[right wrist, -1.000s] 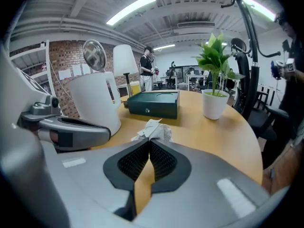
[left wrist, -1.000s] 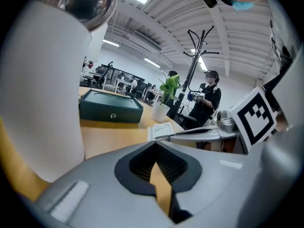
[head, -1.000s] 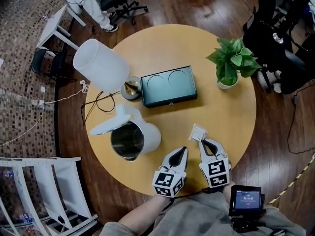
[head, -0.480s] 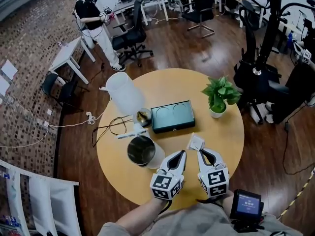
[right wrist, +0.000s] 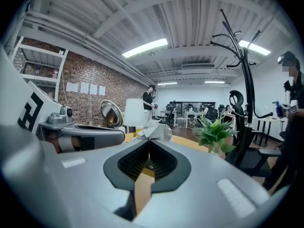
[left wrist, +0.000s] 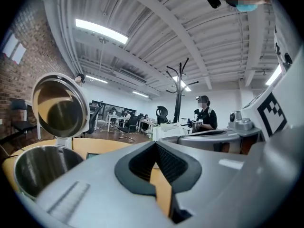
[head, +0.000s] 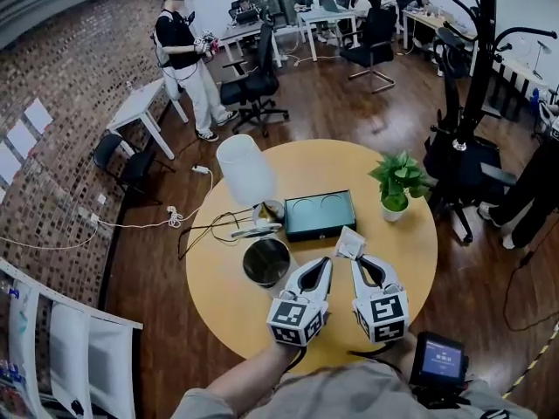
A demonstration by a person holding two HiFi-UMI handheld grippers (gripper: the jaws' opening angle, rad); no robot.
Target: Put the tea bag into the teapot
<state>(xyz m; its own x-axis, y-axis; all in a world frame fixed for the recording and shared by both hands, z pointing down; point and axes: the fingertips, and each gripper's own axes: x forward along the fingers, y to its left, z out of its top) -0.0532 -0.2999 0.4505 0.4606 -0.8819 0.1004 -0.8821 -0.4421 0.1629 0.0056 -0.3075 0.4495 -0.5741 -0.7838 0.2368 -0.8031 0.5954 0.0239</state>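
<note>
In the head view the steel-lined teapot [head: 266,261] stands with its lid open on the round wooden table [head: 397,260], just left of my grippers. My right gripper [head: 356,260] is shut on the white tea bag [head: 350,244], which sticks out past its tips, right of the pot's mouth. The right gripper view shows the tea bag [right wrist: 155,131] beyond the shut right gripper [right wrist: 149,140]. My left gripper [head: 325,262] sits beside the right one, shut and empty. In the left gripper view the left gripper [left wrist: 155,144] points past the teapot [left wrist: 40,167] and its raised lid [left wrist: 59,106].
A white lamp [head: 245,169], a dark green box [head: 320,214] and a potted plant [head: 397,182] stand at the table's far side. A black cable [head: 210,230] trails off the left edge. A person [head: 188,51] stands far off; a coat rack [head: 472,85] rises at the right.
The head view has swung upward and now takes in the room. The teapot now lies closer to the left gripper. The right gripper still holds the tea bag.
</note>
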